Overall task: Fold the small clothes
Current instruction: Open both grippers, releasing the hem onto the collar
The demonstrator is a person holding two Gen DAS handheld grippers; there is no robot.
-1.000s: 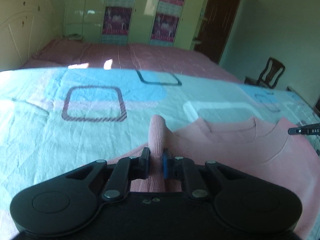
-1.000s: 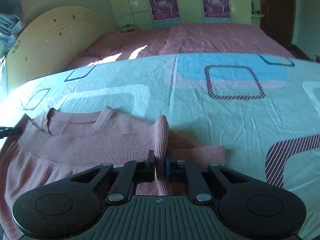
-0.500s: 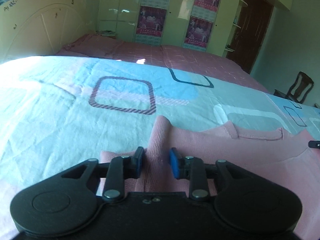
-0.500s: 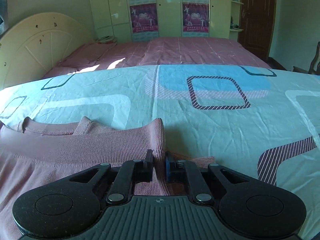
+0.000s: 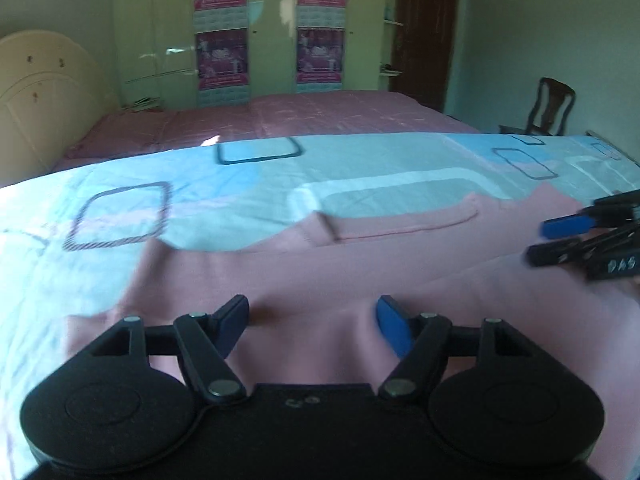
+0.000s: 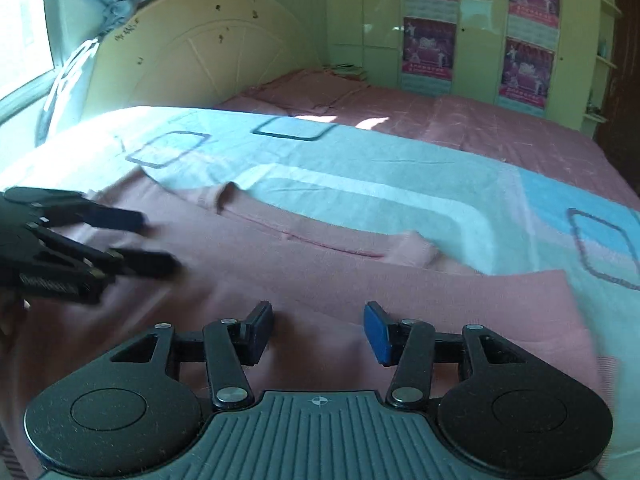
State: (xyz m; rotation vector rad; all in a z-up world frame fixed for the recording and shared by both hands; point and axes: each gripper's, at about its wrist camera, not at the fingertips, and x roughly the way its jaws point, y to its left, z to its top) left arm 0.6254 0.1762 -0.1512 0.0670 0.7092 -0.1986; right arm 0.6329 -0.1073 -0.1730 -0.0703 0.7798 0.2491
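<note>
A pink knitted sweater (image 5: 360, 264) lies flat on the light blue patterned bedsheet (image 5: 248, 184), its neckline toward the far side. It also shows in the right wrist view (image 6: 320, 280). My left gripper (image 5: 312, 320) is open and empty, just above the sweater's near part. My right gripper (image 6: 318, 326) is open and empty over the sweater too. Each gripper shows in the other's view: the right one at the right edge (image 5: 560, 240), the left one at the left edge (image 6: 136, 240), both open.
A second bed with a pink cover (image 5: 300, 120) lies beyond. A cream headboard (image 6: 192, 52) stands at the left, green wardrobes with posters (image 5: 272, 28) at the back, a dark wooden chair (image 5: 550, 108) at the far right.
Both grippers have opened and let go of the pinched sweater folds. The sweater now lies flat, and both grippers have turned inward so each sees the other.
</note>
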